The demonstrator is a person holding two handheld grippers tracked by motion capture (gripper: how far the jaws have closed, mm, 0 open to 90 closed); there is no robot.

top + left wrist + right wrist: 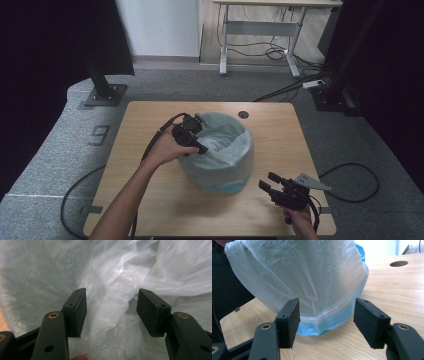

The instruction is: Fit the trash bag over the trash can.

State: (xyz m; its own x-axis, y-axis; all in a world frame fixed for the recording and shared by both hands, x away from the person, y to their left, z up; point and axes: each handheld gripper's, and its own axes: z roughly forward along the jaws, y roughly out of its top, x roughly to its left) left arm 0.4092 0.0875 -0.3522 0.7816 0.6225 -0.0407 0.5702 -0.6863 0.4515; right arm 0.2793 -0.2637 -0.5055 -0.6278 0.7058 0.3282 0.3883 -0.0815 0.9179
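Note:
A blue bin [225, 187] lined with a translucent white plastic bag [227, 150] stands in the middle of the wooden table [150, 120]. My left gripper [200, 145] reaches over the bin's left rim into the bag. In the left gripper view its jaws [111, 308] stand open, with crumpled bag film [115, 277] lying loosely between them and neither pad pressing on it. My right gripper [268, 180] rests near the table's front right, apart from the bin and open. Its jaws [327, 315] face the bag's hem [307, 272] and the blue bin base [329, 323].
A round cable hole [243, 114] sits in the table behind the bin. Cables [350, 180] trail over the grey floor on both sides. Black stand bases [105, 95] flank the table at the back, and a white desk frame [260, 30] stands beyond.

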